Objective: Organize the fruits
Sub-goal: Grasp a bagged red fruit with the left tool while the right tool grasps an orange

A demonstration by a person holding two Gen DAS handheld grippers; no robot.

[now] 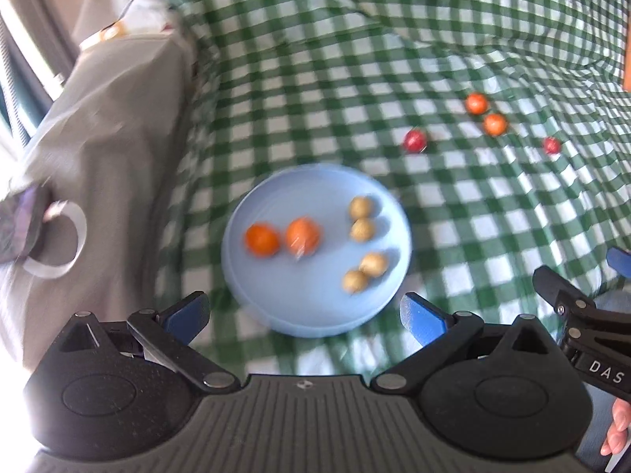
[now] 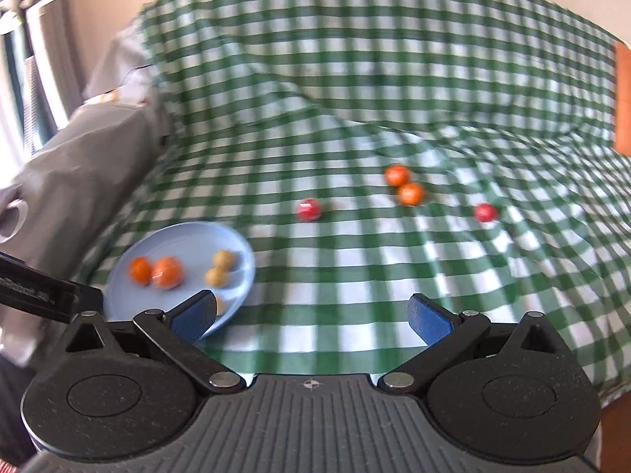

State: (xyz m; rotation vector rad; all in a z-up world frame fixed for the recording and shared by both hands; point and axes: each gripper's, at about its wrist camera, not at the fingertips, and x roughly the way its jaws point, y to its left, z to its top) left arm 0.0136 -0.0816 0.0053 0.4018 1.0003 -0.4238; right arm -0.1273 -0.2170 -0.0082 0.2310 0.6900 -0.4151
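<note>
Right wrist view: fruit sorting under way.
Both grippers (image 2: 311,315) (image 1: 305,311) released, empty; blue plate (image 2: 185,236) groups sorted fruit; red fruit (image 2: 309,209) waits mid-frame.

The right tongs (image 2: 311,315) gape wide with nothing between the blue pads (image 2: 428,321), above a green checked cloth (image 2: 355,268); at lower left a light blue plate (image 2: 189,242) carries two orange fruits (image 2: 167,272) and some yellowish ones (image 2: 224,259). Loose on the cloth lie two red fruits (image 2: 309,209) well apart; between them, farther back, two orange ones (image 2: 411,194) touch.
</note>
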